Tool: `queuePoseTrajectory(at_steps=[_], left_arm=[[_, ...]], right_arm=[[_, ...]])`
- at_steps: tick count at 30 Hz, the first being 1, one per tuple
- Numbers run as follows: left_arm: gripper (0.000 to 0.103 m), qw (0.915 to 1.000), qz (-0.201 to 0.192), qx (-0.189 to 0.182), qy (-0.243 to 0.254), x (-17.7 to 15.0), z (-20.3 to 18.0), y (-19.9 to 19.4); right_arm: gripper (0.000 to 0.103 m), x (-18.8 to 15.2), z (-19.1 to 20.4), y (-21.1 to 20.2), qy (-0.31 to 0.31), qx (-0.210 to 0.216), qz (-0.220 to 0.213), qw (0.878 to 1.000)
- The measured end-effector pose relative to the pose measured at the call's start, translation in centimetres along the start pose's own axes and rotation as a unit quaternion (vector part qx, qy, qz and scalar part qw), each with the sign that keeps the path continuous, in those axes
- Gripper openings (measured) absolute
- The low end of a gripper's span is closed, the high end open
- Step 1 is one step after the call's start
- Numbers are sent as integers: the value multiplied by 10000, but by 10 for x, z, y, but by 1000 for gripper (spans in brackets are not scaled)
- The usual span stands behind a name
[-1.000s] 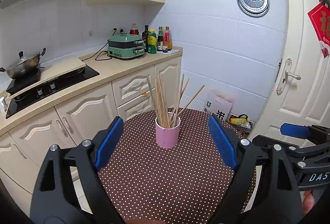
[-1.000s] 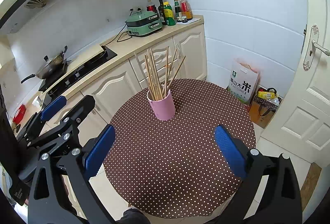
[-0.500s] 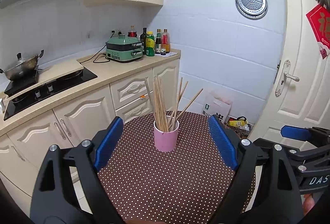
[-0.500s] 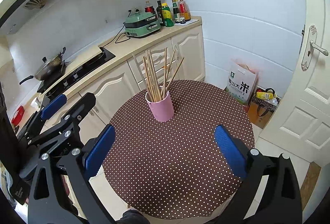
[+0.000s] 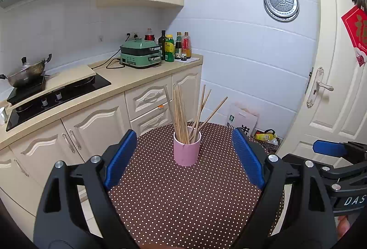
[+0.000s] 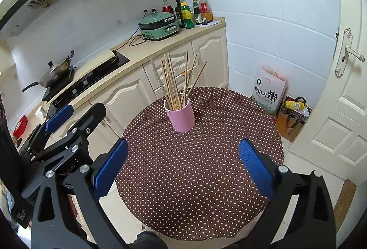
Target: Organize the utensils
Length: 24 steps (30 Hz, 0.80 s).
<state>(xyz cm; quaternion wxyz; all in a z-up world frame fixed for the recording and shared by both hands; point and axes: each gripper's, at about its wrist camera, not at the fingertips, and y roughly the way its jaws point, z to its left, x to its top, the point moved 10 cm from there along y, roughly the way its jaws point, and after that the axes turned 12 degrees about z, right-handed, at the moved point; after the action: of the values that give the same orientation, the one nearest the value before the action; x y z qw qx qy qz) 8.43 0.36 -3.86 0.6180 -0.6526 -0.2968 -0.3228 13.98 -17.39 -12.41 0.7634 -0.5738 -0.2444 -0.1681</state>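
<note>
- Left wrist view: the left hand-held gripper (image 5: pixel 184 158) is spread wide, holding nothing; the pink cup (image 5: pixel 187 151) of wooden chopsticks (image 5: pixel 181 116) stands at 12 o'clock on the polka-dot surface (image 5: pixel 183 200).
- Right wrist view: the right hand-held gripper (image 6: pixel 181 165) gapes empty; the cup (image 6: pixel 181 116) stands at 12 o'clock, the left hand-held gripper (image 6: pixel 75 116) at 9 o'clock.

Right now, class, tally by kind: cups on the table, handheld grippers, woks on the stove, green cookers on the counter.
Pink cup: 1
Grippers: 2, left gripper and right gripper
Wok: 1
Green cooker: 1
Total: 5
</note>
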Motion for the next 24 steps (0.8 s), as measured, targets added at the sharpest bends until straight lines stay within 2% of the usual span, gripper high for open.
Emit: queuePoseTrajectory(at_steps=[24], left_arm=[[84,10000,33,-74,-52,-10,8,-2]], right_arm=[[94,-7,7,3,-58,-11,93,9999]])
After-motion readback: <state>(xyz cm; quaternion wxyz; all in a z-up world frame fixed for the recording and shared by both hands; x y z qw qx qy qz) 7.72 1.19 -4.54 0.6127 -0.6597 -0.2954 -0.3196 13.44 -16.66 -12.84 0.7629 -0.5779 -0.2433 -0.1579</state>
